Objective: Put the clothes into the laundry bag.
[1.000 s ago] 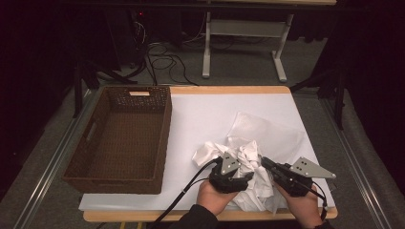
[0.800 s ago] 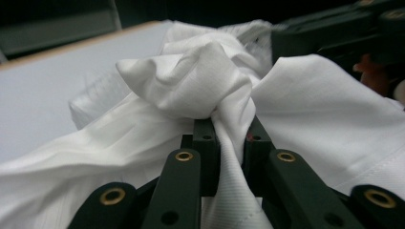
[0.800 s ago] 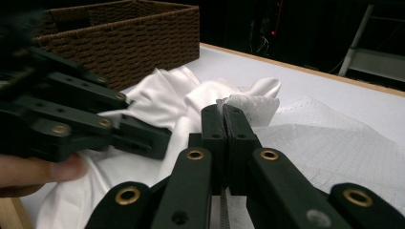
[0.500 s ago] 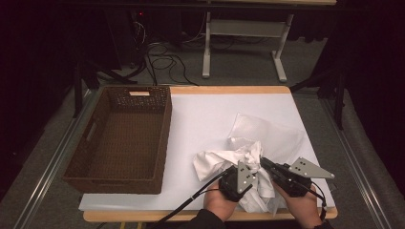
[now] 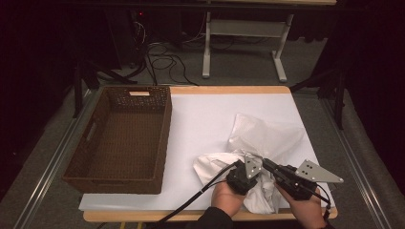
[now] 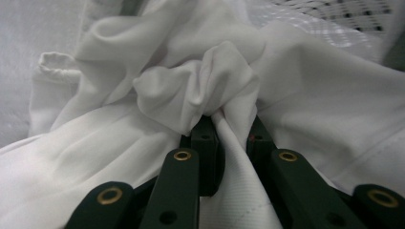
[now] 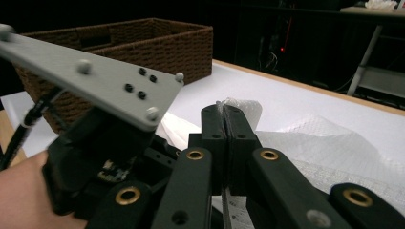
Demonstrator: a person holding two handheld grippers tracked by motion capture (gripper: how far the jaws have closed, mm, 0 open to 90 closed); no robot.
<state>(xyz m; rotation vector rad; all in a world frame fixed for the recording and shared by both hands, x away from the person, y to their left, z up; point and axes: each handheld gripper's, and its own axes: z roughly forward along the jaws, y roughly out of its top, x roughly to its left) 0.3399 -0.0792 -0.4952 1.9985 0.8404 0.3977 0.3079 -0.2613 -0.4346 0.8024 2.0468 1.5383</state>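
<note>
- Left gripper [image 6: 228,125] has just closed, clamped on a fold of white cloth [image 6: 191,90].
- Right gripper [image 7: 223,114] pinches the cloth edge, jaws together.
- Risk: thin bites may slip when pulled apart.

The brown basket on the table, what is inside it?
The basket shows just its own woven bottom with nothing lying on it. The strip of the bottom right behind the near wall is hidden by that wall.

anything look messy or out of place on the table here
Only the crumpled white cloth garment: it lies bunched at the table's near right instead of flat, a fold pinched in the left gripper and the right gripper shut on its edge. The brown wicker basket sits square and undamaged.
</note>
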